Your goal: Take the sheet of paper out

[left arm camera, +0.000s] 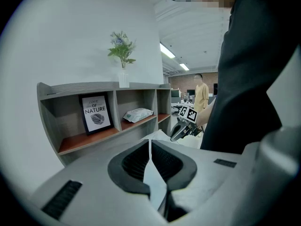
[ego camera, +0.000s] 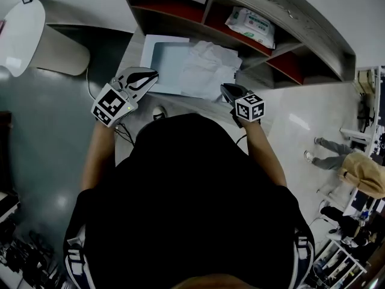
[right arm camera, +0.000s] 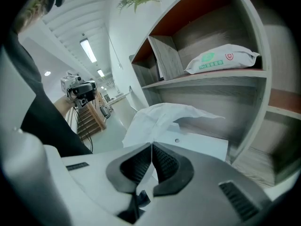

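The left gripper (ego camera: 153, 76) clamps the box wall (ego camera: 146, 53); the right gripper (ego camera: 224, 88) pinches the sheet of paper (ego camera: 207, 65), bunched ahead of its jaws, not yet out.

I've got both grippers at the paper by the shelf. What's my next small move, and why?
Probably raise both grippers together, drawing back from the shelf. The left gripper and the right gripper are each shut on an edge of the sheet of paper, but its crumpled middle lies across the white box, so it isn't out yet.
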A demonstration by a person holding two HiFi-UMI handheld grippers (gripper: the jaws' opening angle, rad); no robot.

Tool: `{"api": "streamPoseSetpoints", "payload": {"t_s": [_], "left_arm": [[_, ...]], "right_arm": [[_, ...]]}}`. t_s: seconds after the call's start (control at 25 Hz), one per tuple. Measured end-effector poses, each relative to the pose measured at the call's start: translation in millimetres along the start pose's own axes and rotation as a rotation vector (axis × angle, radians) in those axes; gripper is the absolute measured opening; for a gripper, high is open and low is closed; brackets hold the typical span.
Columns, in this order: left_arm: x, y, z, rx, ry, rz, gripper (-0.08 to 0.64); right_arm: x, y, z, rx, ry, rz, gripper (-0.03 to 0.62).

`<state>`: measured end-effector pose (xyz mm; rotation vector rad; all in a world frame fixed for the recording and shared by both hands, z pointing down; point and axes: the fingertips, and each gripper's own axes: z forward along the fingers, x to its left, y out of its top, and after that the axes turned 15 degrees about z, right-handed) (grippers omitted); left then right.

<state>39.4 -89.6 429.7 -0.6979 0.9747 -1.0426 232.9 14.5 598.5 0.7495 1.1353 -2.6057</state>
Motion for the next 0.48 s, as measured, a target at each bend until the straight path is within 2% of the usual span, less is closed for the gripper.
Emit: {"api": "streamPoseSetpoints", "payload": {"t_s": [0.48], "left_arm": [[5.0, 4.4, 21.1, -0.022, -0.066, 0.036, 0.023]], "right_arm": [[13.6, 12.1, -19.6, -0.036, 0.033, -0.016, 0.02]]}}
